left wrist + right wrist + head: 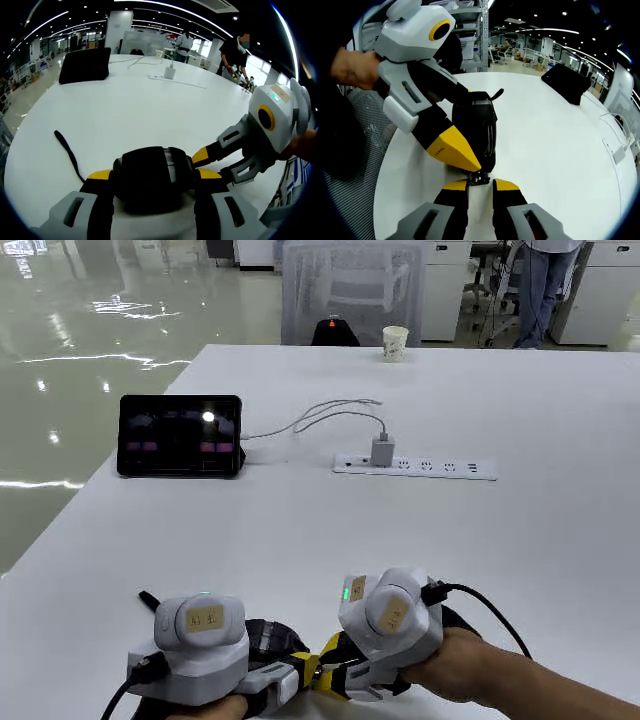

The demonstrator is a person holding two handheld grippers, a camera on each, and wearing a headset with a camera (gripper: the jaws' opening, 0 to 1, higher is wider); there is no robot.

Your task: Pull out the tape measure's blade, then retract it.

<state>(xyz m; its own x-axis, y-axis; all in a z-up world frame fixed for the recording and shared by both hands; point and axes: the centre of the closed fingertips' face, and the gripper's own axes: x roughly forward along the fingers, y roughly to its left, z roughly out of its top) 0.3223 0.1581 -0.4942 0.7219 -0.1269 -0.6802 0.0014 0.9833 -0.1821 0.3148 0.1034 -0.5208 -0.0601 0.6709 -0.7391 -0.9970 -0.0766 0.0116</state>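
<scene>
Left hand-held gripper (pixel 154 176) around tape measure (pixel 475 122); paper cup (pixel 396 342) far off.

On your white tabletop (pixel 540 540) lies a long white power strip (pixel 440 467), with a white charger block (pixel 384 451) plugged in near its left end. Thin grey cables (pixel 320 418) run left from the strip to a black tablet (pixel 180 435). Beyond the strip you have a pale paper cup (pixel 396 343) and a grey mesh chair (pixel 350 290)
</scene>
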